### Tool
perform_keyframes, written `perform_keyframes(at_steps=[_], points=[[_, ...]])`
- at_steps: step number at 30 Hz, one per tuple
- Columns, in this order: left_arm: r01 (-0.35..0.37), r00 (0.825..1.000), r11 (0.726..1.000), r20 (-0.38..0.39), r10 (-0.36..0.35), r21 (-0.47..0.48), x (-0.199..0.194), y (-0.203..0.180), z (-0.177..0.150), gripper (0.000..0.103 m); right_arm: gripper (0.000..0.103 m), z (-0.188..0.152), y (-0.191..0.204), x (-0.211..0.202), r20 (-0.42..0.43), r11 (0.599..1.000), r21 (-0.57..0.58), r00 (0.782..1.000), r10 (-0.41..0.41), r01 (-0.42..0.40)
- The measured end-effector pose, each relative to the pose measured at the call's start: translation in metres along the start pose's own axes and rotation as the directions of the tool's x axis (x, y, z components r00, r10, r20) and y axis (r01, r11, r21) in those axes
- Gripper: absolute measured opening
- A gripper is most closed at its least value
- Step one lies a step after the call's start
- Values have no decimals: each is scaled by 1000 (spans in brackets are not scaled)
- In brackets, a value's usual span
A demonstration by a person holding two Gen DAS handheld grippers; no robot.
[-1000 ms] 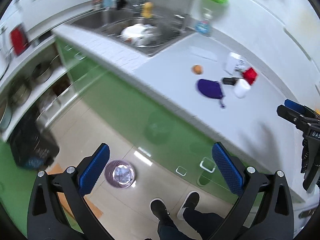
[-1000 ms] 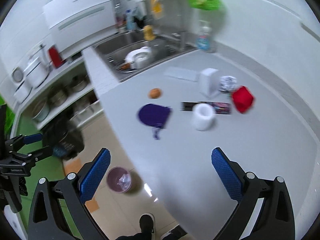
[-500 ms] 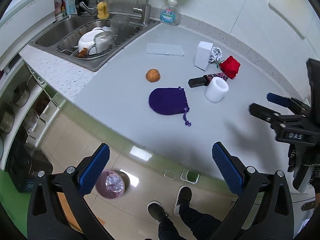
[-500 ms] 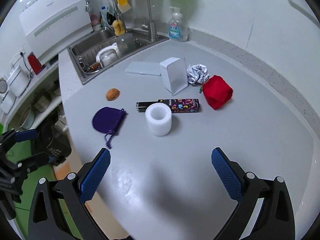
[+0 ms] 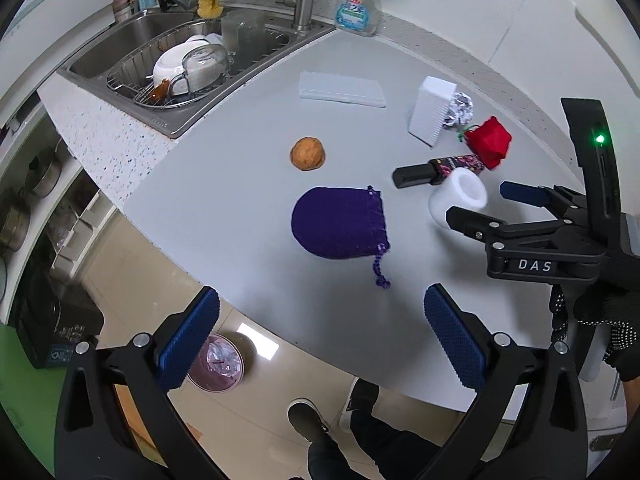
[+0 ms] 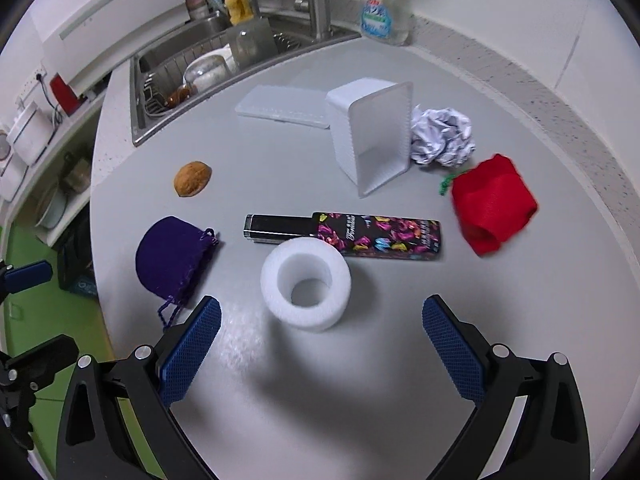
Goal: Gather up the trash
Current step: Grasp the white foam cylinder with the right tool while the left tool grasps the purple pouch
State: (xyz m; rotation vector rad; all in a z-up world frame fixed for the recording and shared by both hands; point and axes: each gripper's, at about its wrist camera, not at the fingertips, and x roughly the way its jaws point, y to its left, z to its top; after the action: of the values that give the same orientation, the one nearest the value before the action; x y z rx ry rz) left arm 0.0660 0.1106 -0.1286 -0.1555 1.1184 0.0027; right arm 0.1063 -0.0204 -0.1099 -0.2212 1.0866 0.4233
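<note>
On the grey counter (image 6: 360, 380) lie a white foam ring (image 6: 306, 283), a crumpled paper ball (image 6: 440, 138), a brown nut shell (image 6: 192, 179), a purple pouch (image 6: 174, 258), a red cloth roll (image 6: 494, 204) and a patterned black box (image 6: 360, 234). My right gripper (image 6: 320, 344) is open and empty just in front of the foam ring. My left gripper (image 5: 320, 332) is open and empty over the counter's front edge, near the pouch (image 5: 340, 222). A small bin (image 5: 218, 364) with a liner stands on the floor below.
A white plastic container (image 6: 372, 136) lies on its side beside a flat lid (image 6: 282, 106). A sink (image 5: 180, 64) with dishes and a soap bottle (image 5: 358, 8) are at the back. The person's feet (image 5: 332, 416) are by the counter.
Both grippers have moved in over the counter toward the objects. The right gripper has come close to the foam ring. Both stay open.
</note>
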Motion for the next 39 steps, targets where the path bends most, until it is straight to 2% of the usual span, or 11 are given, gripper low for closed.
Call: perform_keyframes(at_steps=[4,9,18,27,39], points=[[0,1000,1000,-10,0,-14,6,4,3,100,68,5,2,8,-19,1000,-17,1000,1,-2],[8,1000,1000,-14,-9,-13,11,4,7,100,42,6,3,14,-37,1000,-25,999,13,-14],[23,1000,1000,-21,-23,4,21,-7,15,100,42,6,1,-2,-8,999,-29,1000,24,-25],[34,998,999,-48,-33,24,48,-25,30,100,42,-8,-37,-31,11,1000,25,1000,2,-2],[-41,997,998,-60,44,49,87,-35,44,100,42,-20,-74,-44,16,997,78,1000,-13,12]])
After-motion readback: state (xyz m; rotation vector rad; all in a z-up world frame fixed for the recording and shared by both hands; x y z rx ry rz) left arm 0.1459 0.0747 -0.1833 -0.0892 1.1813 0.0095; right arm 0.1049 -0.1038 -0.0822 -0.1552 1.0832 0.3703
